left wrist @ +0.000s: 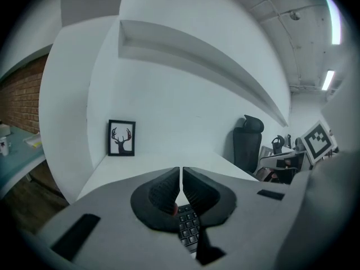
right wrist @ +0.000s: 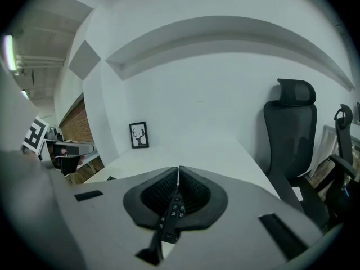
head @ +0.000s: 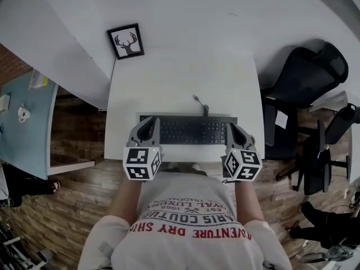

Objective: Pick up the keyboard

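Note:
A black keyboard (head: 188, 130) lies across the near part of the white desk (head: 180, 77), its cable (head: 201, 104) running off the back edge. My left gripper (head: 149, 121) hovers over the keyboard's left end, and my right gripper (head: 232, 127) over its right end. In the left gripper view the jaws (left wrist: 181, 170) are shut tip to tip with nothing between them, and keys of the keyboard (left wrist: 189, 229) show below them. In the right gripper view the gripper (right wrist: 178, 169) is likewise shut and empty, with the keyboard (right wrist: 171, 215) beneath it.
A framed deer picture (head: 126, 41) leans at the desk's far left corner against the white wall. A black office chair (head: 306, 75) stands right of the desk. A light blue table (head: 22, 122) is at the far left. The person stands at the desk's near edge.

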Tool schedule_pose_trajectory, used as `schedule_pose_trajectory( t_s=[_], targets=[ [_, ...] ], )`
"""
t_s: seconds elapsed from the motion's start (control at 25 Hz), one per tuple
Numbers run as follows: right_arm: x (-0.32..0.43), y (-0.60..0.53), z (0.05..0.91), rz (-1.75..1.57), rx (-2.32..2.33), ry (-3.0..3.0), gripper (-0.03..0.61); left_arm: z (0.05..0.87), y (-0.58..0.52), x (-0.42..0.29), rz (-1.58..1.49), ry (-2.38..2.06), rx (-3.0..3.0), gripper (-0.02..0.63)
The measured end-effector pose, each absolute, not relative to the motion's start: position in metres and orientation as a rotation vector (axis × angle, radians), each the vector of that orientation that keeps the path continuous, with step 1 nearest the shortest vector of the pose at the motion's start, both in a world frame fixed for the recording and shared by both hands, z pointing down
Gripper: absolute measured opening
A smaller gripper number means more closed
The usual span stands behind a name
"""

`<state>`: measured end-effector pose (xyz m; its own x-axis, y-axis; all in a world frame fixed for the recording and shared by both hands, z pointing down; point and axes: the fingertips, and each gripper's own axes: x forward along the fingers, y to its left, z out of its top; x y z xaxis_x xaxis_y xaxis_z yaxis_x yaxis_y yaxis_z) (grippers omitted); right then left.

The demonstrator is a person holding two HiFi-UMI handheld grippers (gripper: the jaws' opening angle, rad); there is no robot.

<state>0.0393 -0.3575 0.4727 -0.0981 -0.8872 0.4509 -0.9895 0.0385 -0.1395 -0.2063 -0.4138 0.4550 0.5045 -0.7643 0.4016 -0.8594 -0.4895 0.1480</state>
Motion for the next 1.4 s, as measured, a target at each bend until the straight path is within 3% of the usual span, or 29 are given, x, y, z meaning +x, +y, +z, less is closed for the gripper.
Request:
schedule_pose_trajectory(
  t_s=[0.44,0.48,0.56,0.64,0.88,1.4],
  targets=[
    [0.075,-0.361,0.550,0.866,1.708,-2.017,0.029,0.546,-0.412,-0.252,0.631,-1.370,2.185,0.038],
    [0.079,-0.362,0.557,0.890,1.700,-2.010,0.049,0.556,-0.413,-0.258,0.651,-1.362,2.156,0.038],
    [0.085,-0.362,0.572,0.940,1.679,-2.005,0.183,0.574,-0.414,-0.268,0.688,-1.340,2.112,0.045],
    [0.092,-0.363,0.585,0.965,1.660,-1.994,0.208,0.590,-0.414,-0.272,0.716,-1.303,2.070,0.168],
    [0.120,-0.368,0.621,1.064,1.675,-1.914,0.266,0.625,-0.422,-0.275,0.813,-1.219,1.971,0.267],
    [0.107,-0.371,0.653,1.236,1.422,-1.976,0.276,0.652,-0.431,-0.265,0.788,-1.038,1.893,0.288]
  ],
)
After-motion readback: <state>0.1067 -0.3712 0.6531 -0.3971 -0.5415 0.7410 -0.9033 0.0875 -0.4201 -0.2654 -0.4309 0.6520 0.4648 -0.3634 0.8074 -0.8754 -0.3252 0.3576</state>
